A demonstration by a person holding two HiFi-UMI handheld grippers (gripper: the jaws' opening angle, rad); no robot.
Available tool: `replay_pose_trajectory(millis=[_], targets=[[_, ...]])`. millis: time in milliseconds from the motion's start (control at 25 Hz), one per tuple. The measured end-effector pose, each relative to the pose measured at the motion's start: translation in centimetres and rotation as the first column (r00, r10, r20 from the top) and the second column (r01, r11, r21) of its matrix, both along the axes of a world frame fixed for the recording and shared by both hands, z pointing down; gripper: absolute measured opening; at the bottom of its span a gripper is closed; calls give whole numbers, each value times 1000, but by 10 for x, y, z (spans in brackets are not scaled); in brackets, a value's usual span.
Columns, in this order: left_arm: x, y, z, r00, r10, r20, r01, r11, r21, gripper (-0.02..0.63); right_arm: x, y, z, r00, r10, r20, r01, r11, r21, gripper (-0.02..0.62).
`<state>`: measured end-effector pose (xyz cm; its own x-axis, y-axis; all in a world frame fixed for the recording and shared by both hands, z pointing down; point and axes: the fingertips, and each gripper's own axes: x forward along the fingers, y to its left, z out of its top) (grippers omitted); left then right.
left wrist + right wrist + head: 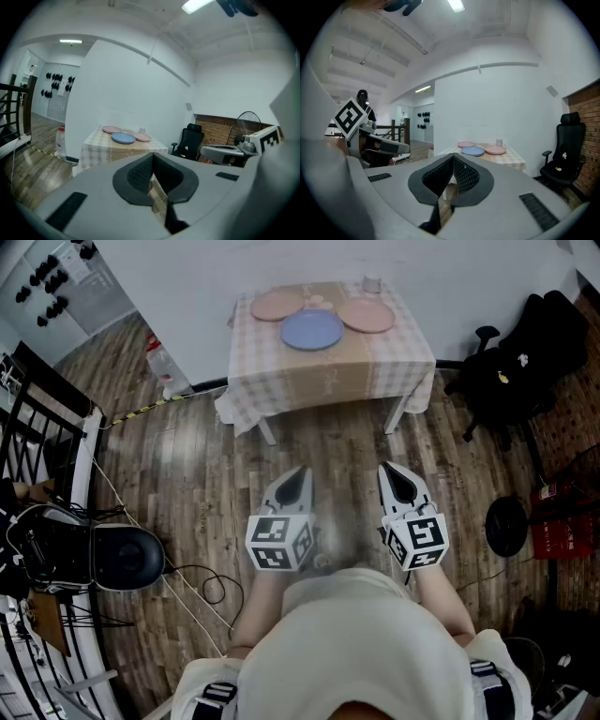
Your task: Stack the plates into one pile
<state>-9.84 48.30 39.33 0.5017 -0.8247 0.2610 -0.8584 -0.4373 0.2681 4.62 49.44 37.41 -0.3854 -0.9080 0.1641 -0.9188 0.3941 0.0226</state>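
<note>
count: three in all, none stacked; left pink plate (277, 306), blue plate (312, 330), right pink plate (367, 316); one cup (372, 283); one desk (398, 345)
plates: all flat on the far half of the desk; blue plate sits between the two pink ones and nearest the front edge; gaps very tight, can't tell if rims touch
cup: at the far edge, just behind the right pink plate
desk: checked cloth (319, 390) hangs over front and sides; back edge at the white wall (187, 277); front strip of the top bare
left tongs (298, 474): pressed together, nothing between them; over the floor (187, 465), well short of the desk
right tongs (392, 472): pressed together, nothing pinched; level with the left tongs, apart from them
room: open wood floor between tongs and desk; black office chair (511, 371) right of the desk; bottle (164, 367) on the floor to its left
</note>
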Motion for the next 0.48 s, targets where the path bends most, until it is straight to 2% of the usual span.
replay_pose_trajectory(millis=[480], targets=[[-2,-2,-2,1000,-6,-12,6,1000,20,3,-9,0,-4,999,-36,-11,36,999,9,0]])
